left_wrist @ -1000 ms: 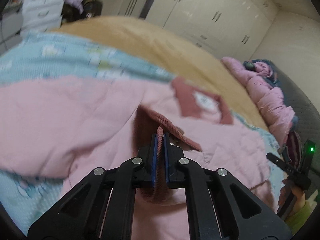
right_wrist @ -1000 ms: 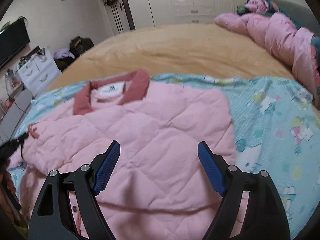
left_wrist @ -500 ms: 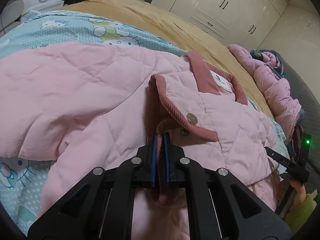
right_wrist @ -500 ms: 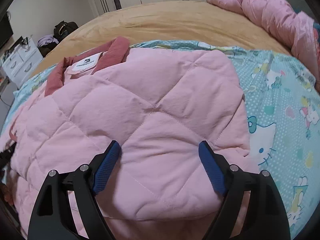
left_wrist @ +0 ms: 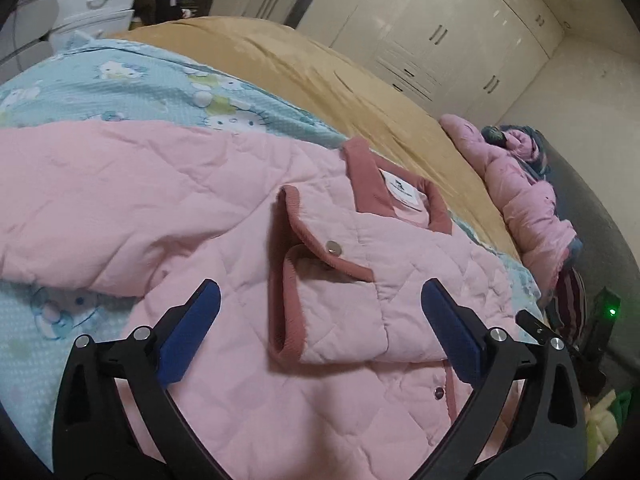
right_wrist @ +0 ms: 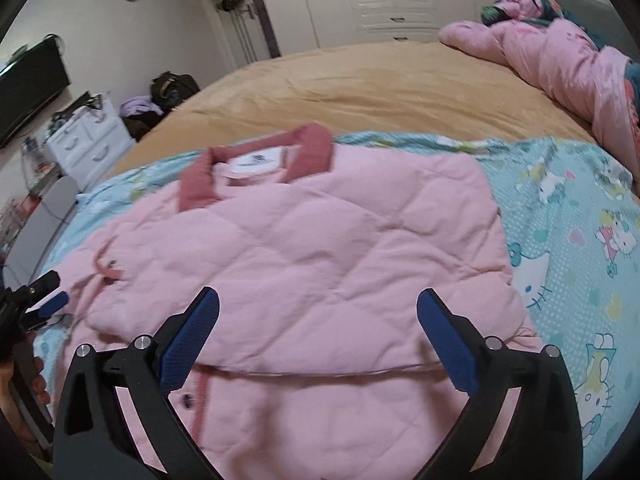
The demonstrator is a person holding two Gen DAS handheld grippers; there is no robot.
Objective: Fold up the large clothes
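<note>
- The bed (right_wrist: pixel 360 88) fills the room's middle, covered in a tan blanket, with white wardrobe doors (left_wrist: pixel 440 40) behind it.
- A light-blue cartoon-print sheet (right_wrist: pixel 580 240) is spread over the near part of the bed.
- The pink quilted jacket (right_wrist: pixel 320 260) lies flat on that sheet, collar toward the far side of the bed, its near part reaching under both grippers.
- A bundled pink quilt (right_wrist: pixel 560 52) is heaped at the bed's far right, well apart from the jacket.
- A white chest of drawers (right_wrist: pixel 88 144) stands off to the left by the wall, dark bags beside it.
- The jacket's sleeve (left_wrist: pixel 340 300) is folded across the body, its darker-pink corduroy cuff edge and a metal snap (left_wrist: pixel 332 247) facing up.
- The left gripper (left_wrist: pixel 320 332) has just been opening; its blue pads now stand wide apart on either side of the folded sleeve without pressing on it.
- The right gripper (right_wrist: pixel 318 336) has also just been opening and hangs spread wide above the jacket's folded panel, nothing clamped.
- The dusty-rose collar (right_wrist: pixel 256 164) frames a white label (right_wrist: pixel 256 162).
</note>
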